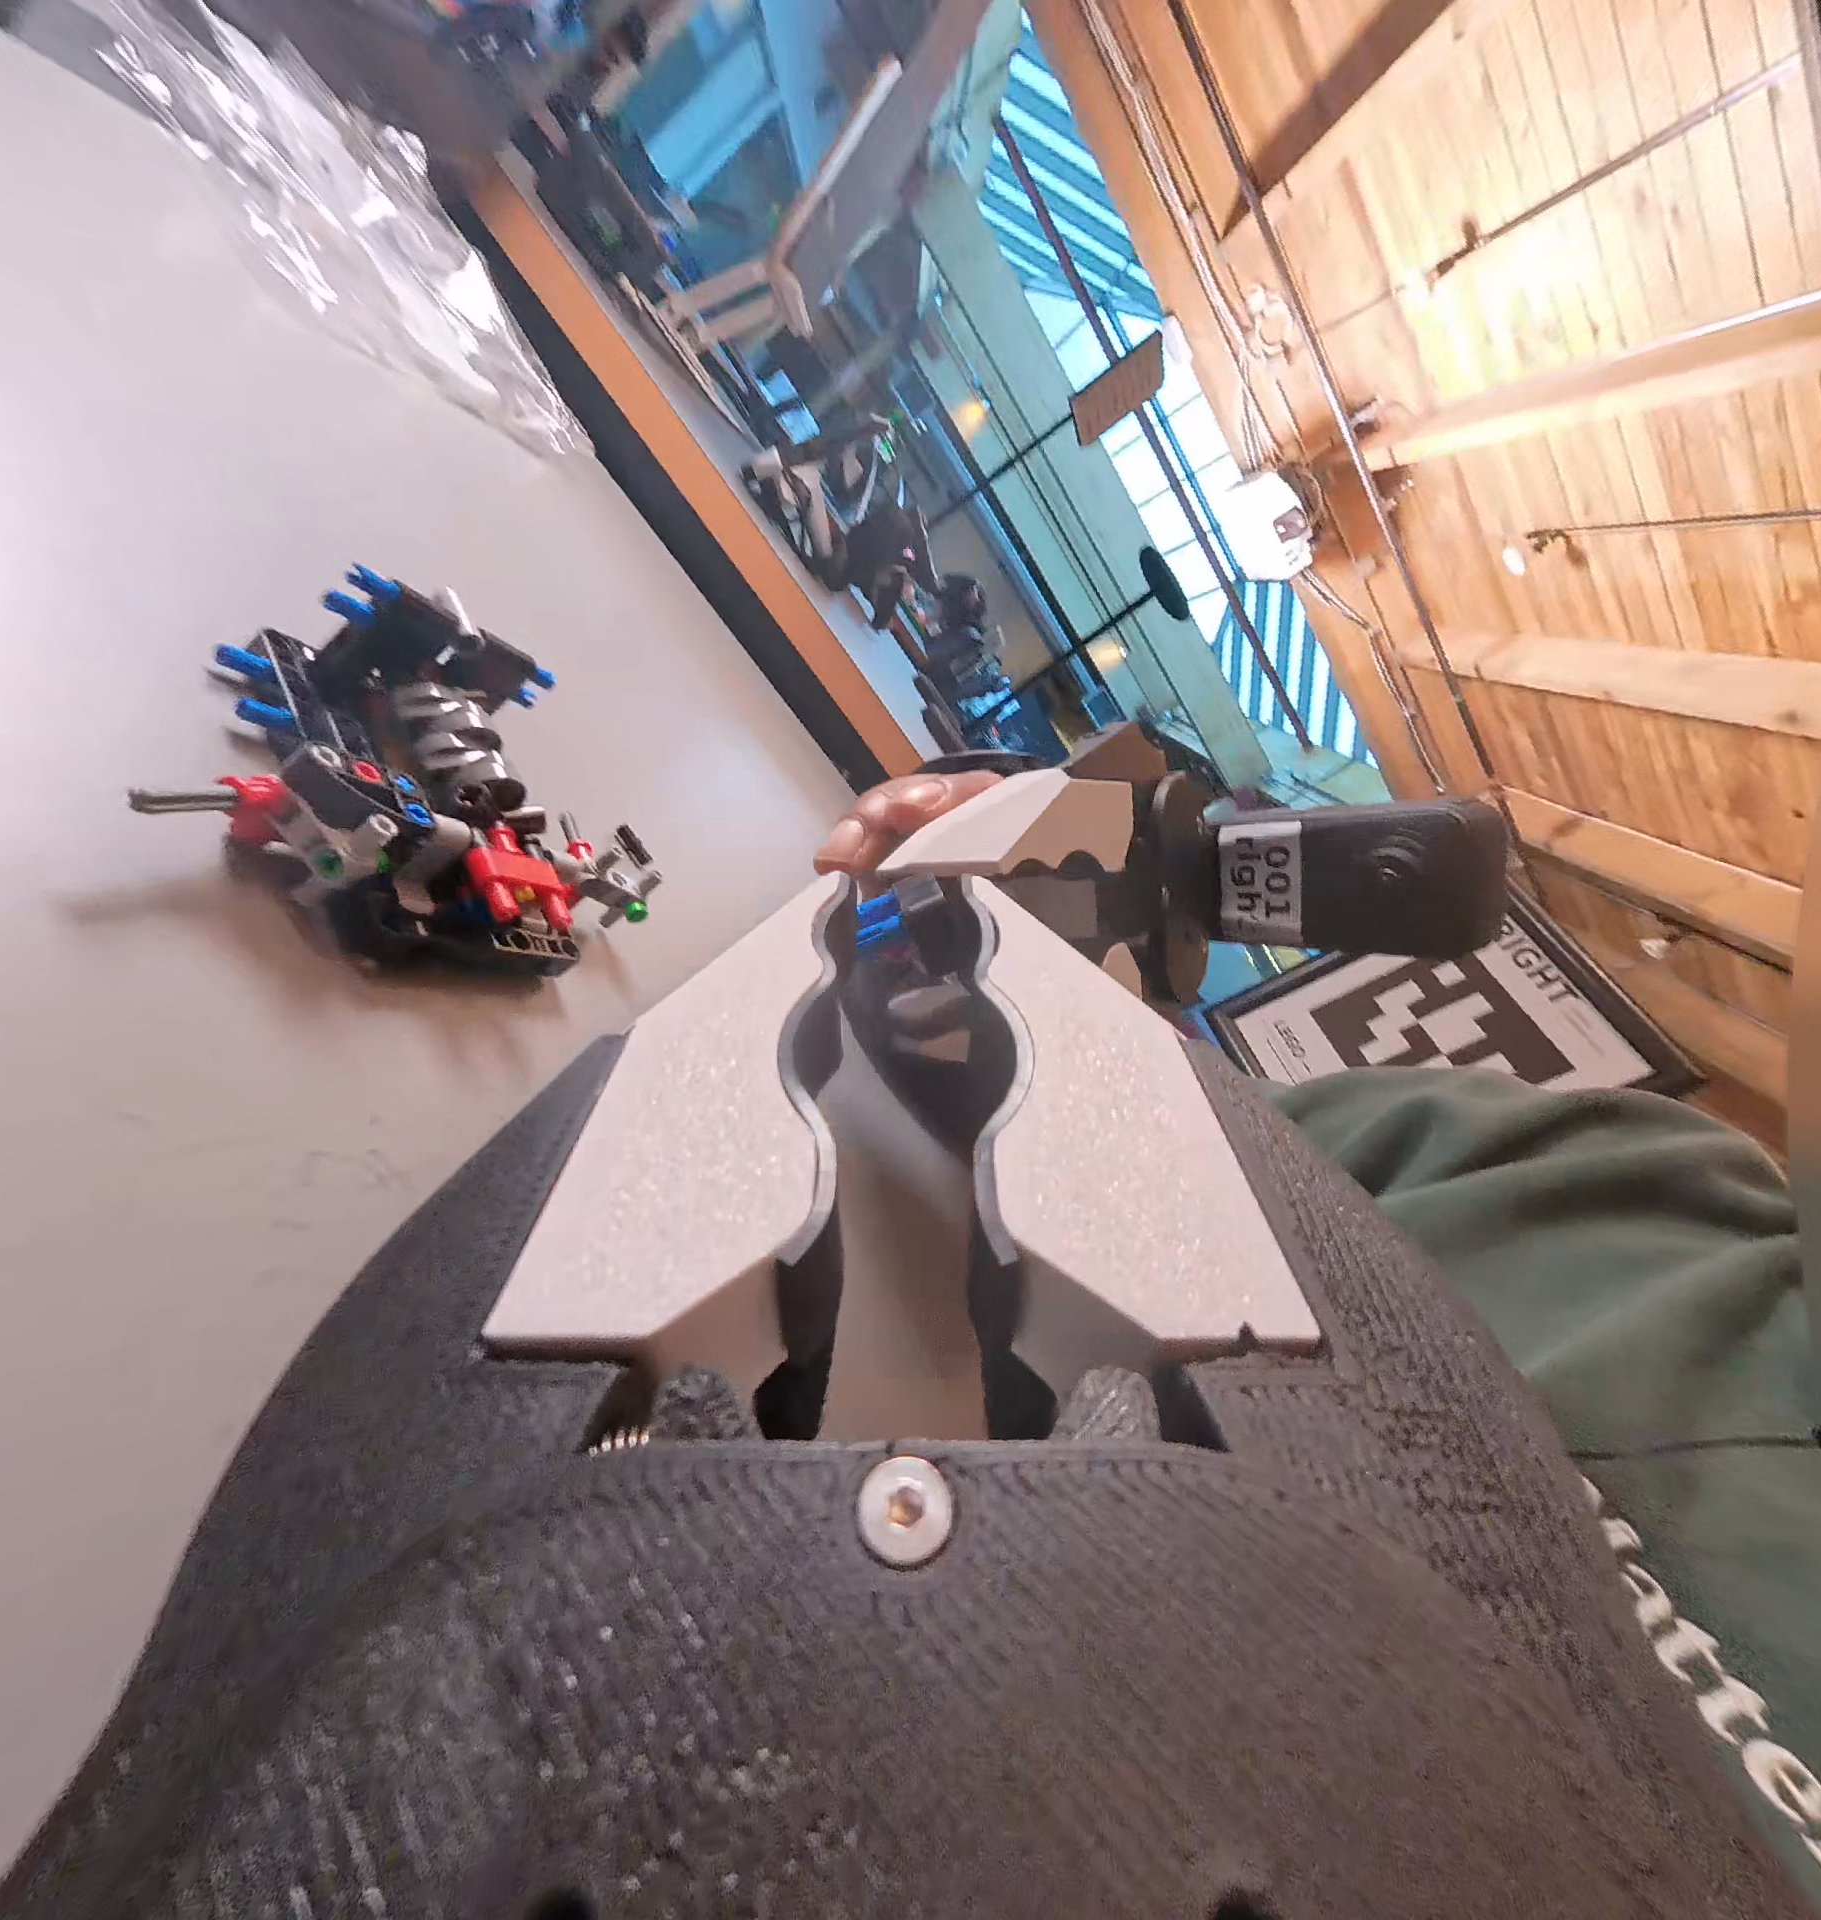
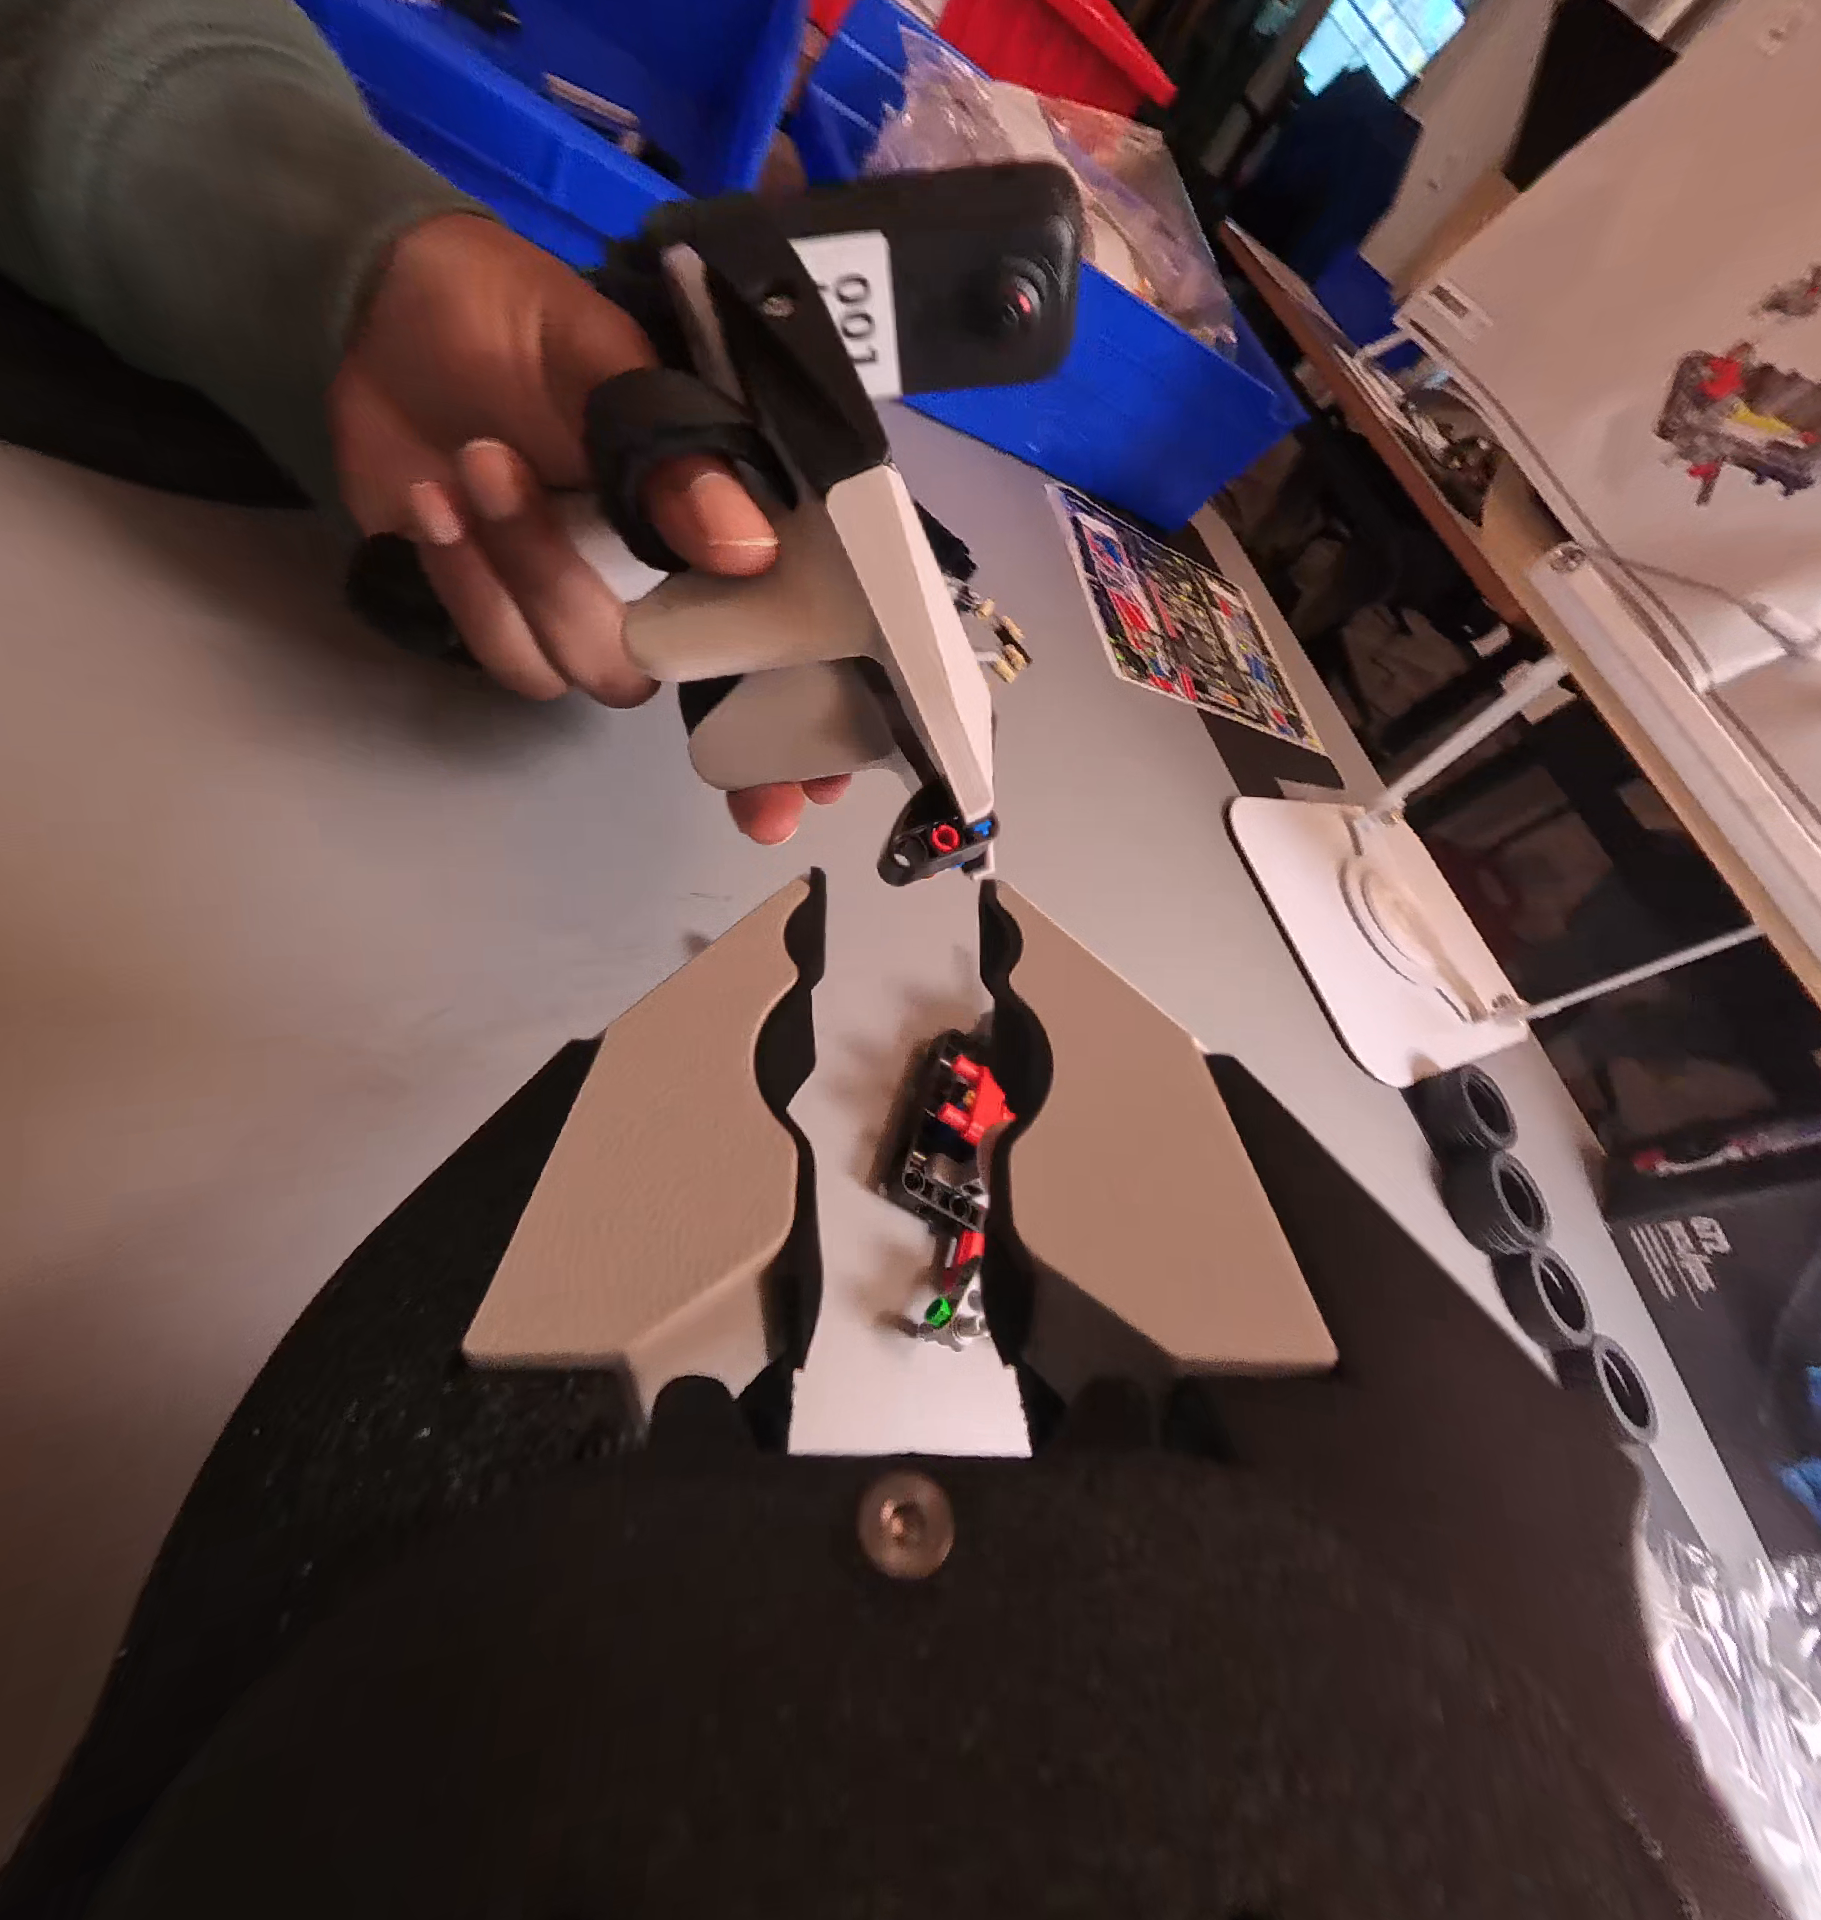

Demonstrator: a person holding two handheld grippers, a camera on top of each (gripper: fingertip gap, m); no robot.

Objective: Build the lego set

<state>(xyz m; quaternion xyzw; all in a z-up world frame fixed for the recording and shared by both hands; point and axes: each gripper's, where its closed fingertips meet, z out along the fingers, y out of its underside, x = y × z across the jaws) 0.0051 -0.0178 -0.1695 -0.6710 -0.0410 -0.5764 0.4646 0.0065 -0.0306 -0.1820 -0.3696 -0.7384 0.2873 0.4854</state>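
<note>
Four black tyres (image 2: pixel 1540 1257) line the bench (image 2: pixel 210 935) edge; one half-built lego car (image 1: pixel 407 790) sits there. Left hand-held gripper (image 1: pixel 911 914) pinches one small black piece (image 2: pixel 932 847); right hand-held gripper (image 2: pixel 901 894) gapes empty.

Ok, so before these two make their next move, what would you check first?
1. Grip: the left hand-held gripper is shut on the small black piece: ok.
2. Receiver: the right hand-held gripper is open and empty: ok.
3. Base: the lego assembly rests on the table, untouched: ok.
4. Alignment of the piece with the right jaws: cannot tell.
5. The tyres lie aside, clear of both: ok.
</note>
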